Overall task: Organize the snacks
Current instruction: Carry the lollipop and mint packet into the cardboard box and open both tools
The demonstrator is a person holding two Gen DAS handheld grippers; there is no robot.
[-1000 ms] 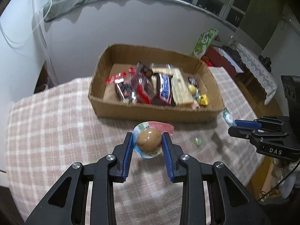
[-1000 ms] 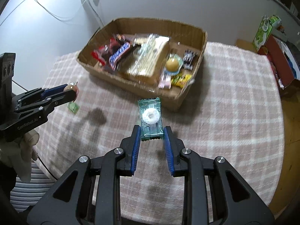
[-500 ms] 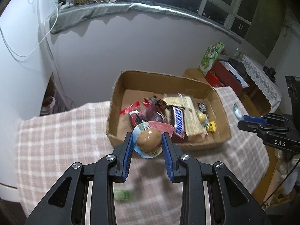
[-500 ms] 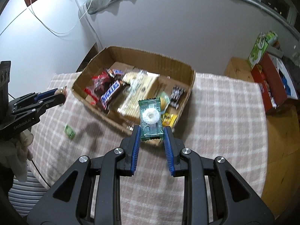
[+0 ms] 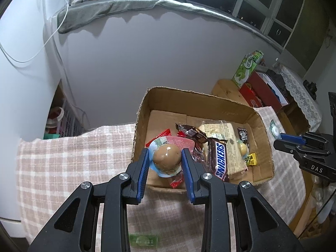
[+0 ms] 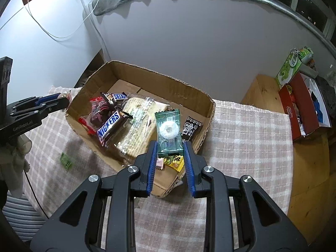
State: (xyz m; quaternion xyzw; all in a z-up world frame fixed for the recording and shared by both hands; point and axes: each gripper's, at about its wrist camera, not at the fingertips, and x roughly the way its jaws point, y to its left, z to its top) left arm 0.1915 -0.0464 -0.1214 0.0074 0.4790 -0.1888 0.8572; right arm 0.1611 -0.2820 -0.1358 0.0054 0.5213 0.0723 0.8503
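Snacks fill the brown cardboard box (image 6: 189,96) on the checked desk (image 6: 247,138). My left tongs (image 5: 166,163) grip a brown egg in a clear pack (image 5: 167,157); my right tongs (image 6: 170,157) grip a green sweet packet (image 6: 169,131). Letting go too early, near the front wall, could drop them outside.

A home room (lived-in); checked tablecloth (image 5: 69,159); towel-draped windowsill (image 5: 109,8); lace-covered side table (image 5: 302,96)

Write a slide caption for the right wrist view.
Right gripper holds a green wrapped candy packet above the brown cardboard box of snacks on the pink checked tablecloth.
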